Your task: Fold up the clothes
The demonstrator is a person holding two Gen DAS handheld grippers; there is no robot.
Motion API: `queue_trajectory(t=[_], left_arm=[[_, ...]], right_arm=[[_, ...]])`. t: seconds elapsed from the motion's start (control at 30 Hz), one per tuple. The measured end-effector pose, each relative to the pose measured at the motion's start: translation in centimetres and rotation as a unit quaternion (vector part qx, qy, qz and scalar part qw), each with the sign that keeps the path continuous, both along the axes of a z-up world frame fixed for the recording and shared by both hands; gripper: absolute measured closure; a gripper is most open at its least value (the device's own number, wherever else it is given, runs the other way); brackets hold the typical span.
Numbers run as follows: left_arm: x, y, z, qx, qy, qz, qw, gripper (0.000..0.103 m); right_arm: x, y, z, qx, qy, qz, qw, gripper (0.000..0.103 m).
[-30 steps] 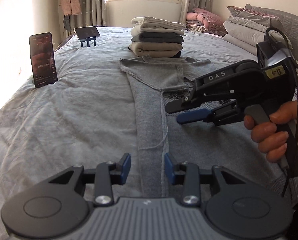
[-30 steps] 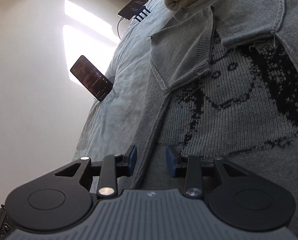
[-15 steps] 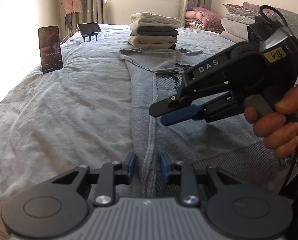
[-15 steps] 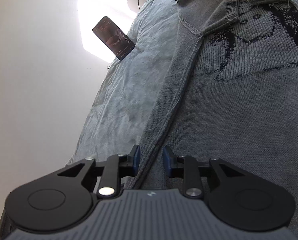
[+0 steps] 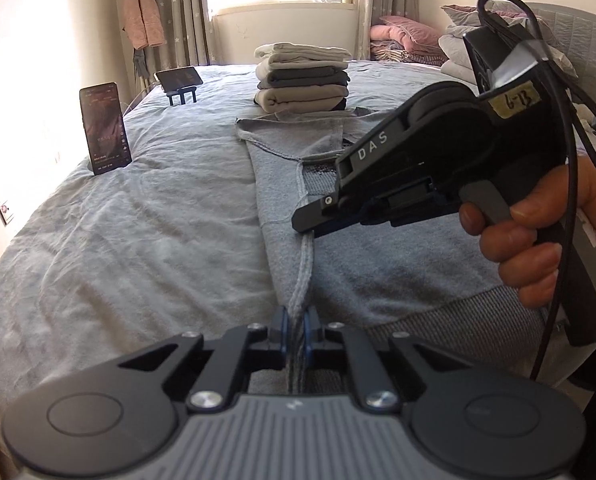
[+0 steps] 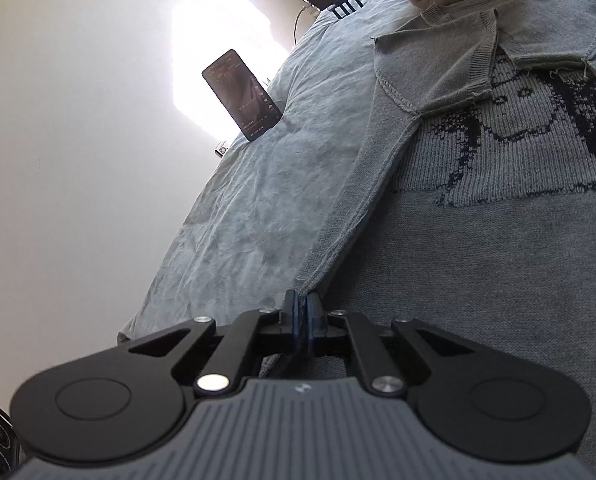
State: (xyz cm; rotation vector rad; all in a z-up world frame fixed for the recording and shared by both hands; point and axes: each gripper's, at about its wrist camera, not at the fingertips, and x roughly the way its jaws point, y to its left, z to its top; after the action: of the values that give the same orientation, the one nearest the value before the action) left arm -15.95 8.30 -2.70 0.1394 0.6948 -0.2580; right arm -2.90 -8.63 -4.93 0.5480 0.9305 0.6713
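Left wrist view: the left gripper sits at the bottom of the frame, its blue-padded fingers pressed together on a raised ridge of the grey sweater near the ribbed hem.
Right gripper in the left wrist view: the right gripper reaches in from the right, held by a hand wrapped around its handle, its tip down on the same fabric ridge farther up the garment.
Right wrist view: the right gripper has its two fingers closed tight on the sweater's side edge, with a thin fold of knit caught between the pads.
Sweater: it lies flat along the middle of the bed, its sleeve folded across the chest, and a dark knitted picture shows on the front.
Bed: a wrinkled grey sheet covers it.
Folded clothes: a neat stack of beige and dark pieces rests on the bed just beyond the sweater's far end.
Phones: one phone stands upright on the left part of the bed, and a second phone leans on a small stand farther back.
Background: a sunlit window with curtains, and pillows piled at the right.
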Motion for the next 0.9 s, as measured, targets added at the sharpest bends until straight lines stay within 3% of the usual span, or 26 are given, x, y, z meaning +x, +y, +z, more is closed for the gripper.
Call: queue_trajectory(t=[0.2, 0.33, 0.47, 0.6, 0.9], left_arm=[[0.1, -2.4, 0.9, -0.016, 0.004, -0.042, 0.9990, 0.096], [1.0, -3.9, -0.1, -0.034, 0.034, -0.076, 0.9960, 0.094], [1.3, -4.1, -1.2, -0.066, 0.071, -0.109, 0.9894, 0.087], [1.6, -3.3, -0.7, -0.068, 0.049, -0.105, 0.9909, 0.080], [7.4, -2.5, -0.1, -0.064, 0.008, -0.071, 0.9954, 0.079]], right_arm=[[0.2, -2.6, 0.3, -0.003, -0.001, -0.008, 1.000, 0.097], [0.8, -3.5, 0.0, -0.026, 0.002, -0.013, 1.000, 0.097], [1.5, -4.2, -1.3, -0.070, 0.012, -0.016, 0.997, 0.096], [2.1, -5.4, -2.1, -0.035, 0.029, -0.010, 0.999, 0.088], [5.2, -5.5, -2.5, 0.022, 0.026, -0.061, 0.998, 0.087]])
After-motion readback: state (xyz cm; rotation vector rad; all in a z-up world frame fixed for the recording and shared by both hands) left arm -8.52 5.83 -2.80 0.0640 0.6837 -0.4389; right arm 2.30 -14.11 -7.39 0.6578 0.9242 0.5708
